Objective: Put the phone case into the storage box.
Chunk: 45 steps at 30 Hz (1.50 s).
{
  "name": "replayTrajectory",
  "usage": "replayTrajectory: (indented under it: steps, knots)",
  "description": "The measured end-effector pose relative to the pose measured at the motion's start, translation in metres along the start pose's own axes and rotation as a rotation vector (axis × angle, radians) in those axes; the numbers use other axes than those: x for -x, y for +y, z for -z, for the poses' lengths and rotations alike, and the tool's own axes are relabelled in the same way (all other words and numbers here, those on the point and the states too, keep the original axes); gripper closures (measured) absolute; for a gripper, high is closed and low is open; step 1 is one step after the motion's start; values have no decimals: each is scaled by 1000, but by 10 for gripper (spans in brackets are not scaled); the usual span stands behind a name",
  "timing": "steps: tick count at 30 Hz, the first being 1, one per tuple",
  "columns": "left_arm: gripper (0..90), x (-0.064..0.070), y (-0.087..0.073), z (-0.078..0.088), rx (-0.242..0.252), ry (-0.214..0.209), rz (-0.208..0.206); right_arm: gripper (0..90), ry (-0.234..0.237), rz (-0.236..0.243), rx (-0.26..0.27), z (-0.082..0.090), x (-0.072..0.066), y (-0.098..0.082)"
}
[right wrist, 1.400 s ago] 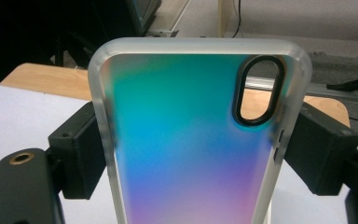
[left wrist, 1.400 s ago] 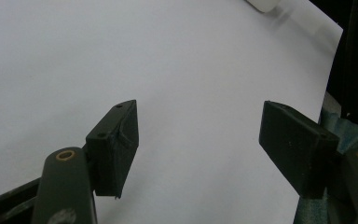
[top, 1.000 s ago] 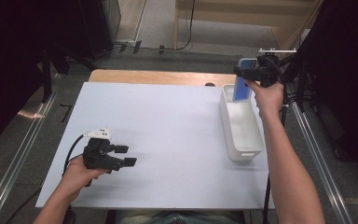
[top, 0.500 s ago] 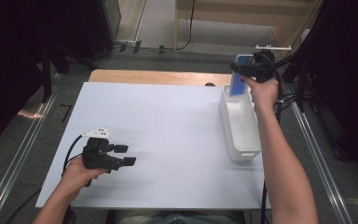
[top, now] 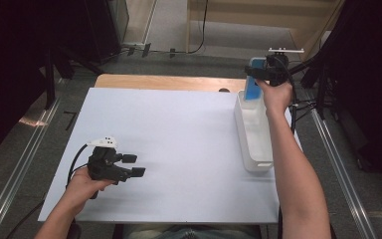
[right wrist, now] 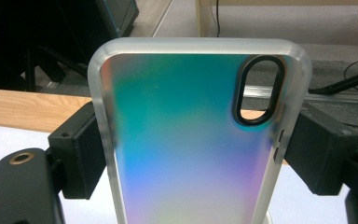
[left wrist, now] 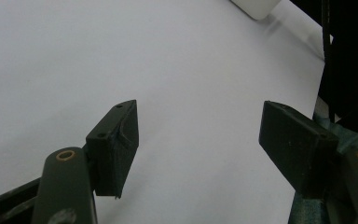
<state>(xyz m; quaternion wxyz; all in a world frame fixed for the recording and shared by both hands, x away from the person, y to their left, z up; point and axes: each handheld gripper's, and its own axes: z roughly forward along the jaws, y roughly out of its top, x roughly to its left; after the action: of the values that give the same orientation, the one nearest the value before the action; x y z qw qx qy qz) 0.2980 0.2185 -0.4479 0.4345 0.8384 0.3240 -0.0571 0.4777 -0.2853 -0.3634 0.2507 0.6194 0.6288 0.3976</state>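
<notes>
An iridescent blue-green phone case [top: 252,89] with a frosted rim and an oval camera cutout hangs upright over the far end of a white bin [top: 243,144]. My right gripper [top: 254,74] is shut on it, and its black jaws press the case's two long edges [right wrist: 191,140]. At the near left my left gripper [top: 133,166] rests on the white tabletop [top: 179,124]. In the left gripper view this gripper [left wrist: 198,135] stands open, with only bare table between its pads.
The long white bin lies along the table's right side; its near corner [left wrist: 256,5] shows in the left gripper view. A wooden strip [top: 169,82] runs along the table's far edge. Cables and dark equipment stand on the floor beyond.
The right hand has carried the phone case a little to the left and lower, over the bin's far end. The left hand has stayed put.
</notes>
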Motion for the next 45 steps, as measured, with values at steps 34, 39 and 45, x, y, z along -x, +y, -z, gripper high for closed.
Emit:
replayTrajectory:
  steps: [34,39,45]
  knots:
    - [284,-1,0,2,-2,5,-6,148,-32,-27,-30,-18,8,-28]
    - [284,-2,0,2,4,5,2,148,-34,-21,-32,-19,8,-32]
    - [284,-1,0,2,-2,7,-1,148,-35,-23,-39,-22,9,-37]
